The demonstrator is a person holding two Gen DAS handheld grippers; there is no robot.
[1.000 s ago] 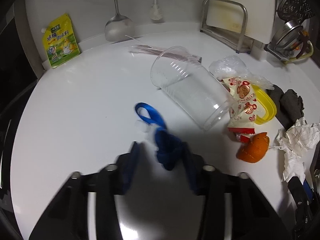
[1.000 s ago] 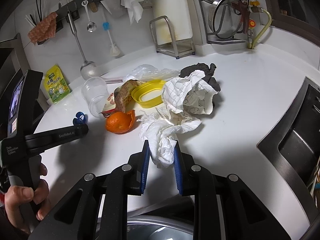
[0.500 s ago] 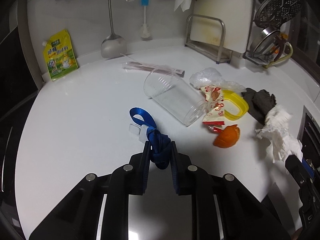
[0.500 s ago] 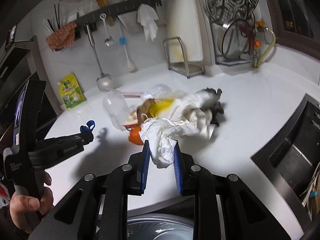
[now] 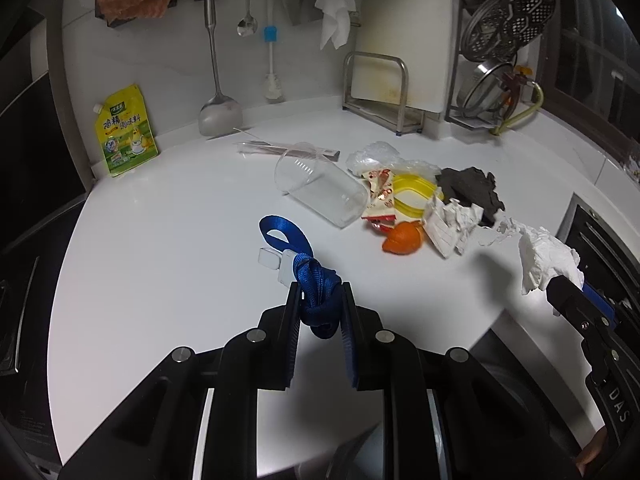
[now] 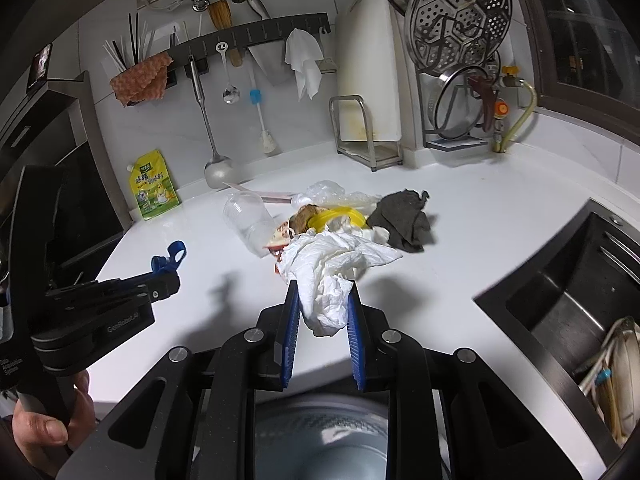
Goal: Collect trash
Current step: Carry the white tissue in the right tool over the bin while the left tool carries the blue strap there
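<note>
Left wrist view: blue strap [image 5: 316,292] pinched between left tool [image 5: 320,312] fingers; crumpled tissue [image 6: 332,276] clamped in right tool [image 6: 322,312].

blue strap [image 5: 316,292], white tissue [image 6: 332,280], orange peel [image 5: 402,238]

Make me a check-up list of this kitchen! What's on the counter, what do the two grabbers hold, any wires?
Surface: white counter, mostly bare at left.
Job's things: blue strap and white tissue, both lifted; clear cup on its side, orange peel, snack wrapper, crumpled paper.
Clutter: yellow lid, dark rag, yellow pouch.
Grippers: left gripper clamps strap; right gripper clamps tissue.
Cables: nothing seen.
Surroundings: sink at right; utensils hanging on wall.
</note>
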